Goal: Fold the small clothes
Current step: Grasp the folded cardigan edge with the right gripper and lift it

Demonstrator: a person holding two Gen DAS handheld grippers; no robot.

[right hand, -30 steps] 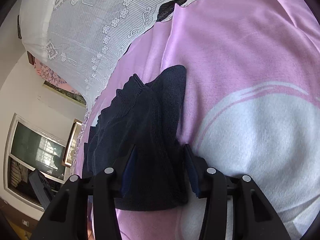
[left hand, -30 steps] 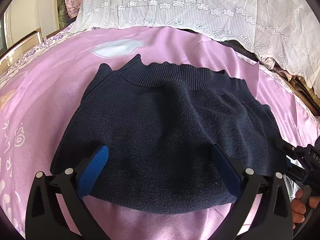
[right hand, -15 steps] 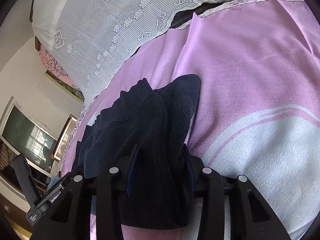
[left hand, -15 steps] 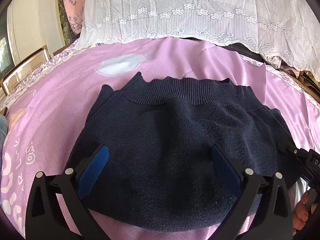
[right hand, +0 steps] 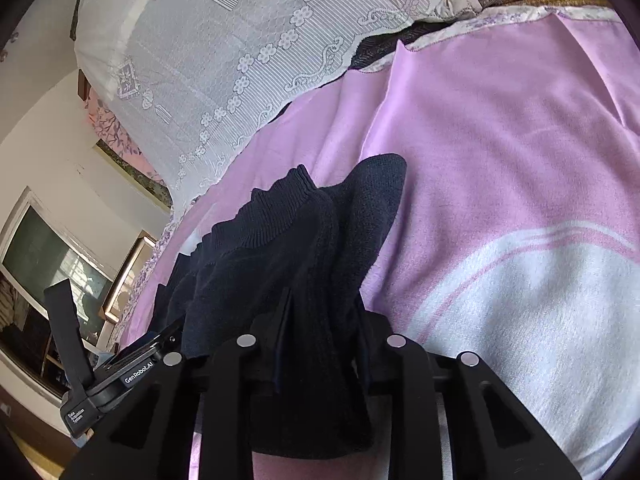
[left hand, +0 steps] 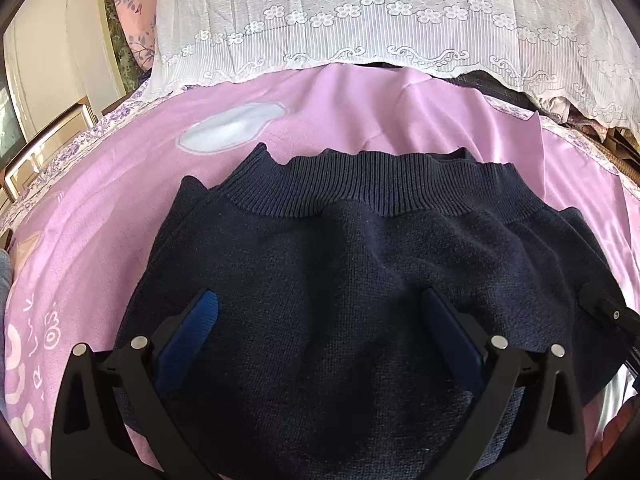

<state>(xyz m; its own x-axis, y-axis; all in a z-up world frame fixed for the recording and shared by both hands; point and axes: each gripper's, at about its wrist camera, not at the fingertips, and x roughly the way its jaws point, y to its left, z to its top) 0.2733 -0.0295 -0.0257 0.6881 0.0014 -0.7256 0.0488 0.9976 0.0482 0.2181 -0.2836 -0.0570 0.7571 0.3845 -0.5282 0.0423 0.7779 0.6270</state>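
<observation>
A dark navy knit sweater (left hand: 340, 280) lies folded on the pink bed cover (left hand: 360, 120), its ribbed hem toward the far side. My left gripper (left hand: 320, 300) hovers over its near part, open wide, blue pads apart and nothing pinched. In the right wrist view the sweater's side edge (right hand: 288, 248) is bunched up between the jaws of my right gripper (right hand: 323, 300), which are closing, with the pads pressing on the fabric. The right gripper's body (left hand: 608, 316) shows at the sweater's right edge in the left wrist view.
A white lace cloth (left hand: 360, 20) hangs along the far side of the bed. A white patch (left hand: 232, 128) is printed on the cover beyond the sweater. A window and wooden furniture (right hand: 60, 264) stand to the left. Part of a hand (left hand: 612, 440) shows at bottom right.
The right jaws have narrowed onto the sweater's side edge, which now bunches up between them. The left gripper has shifted a little over the sweater, still open.
</observation>
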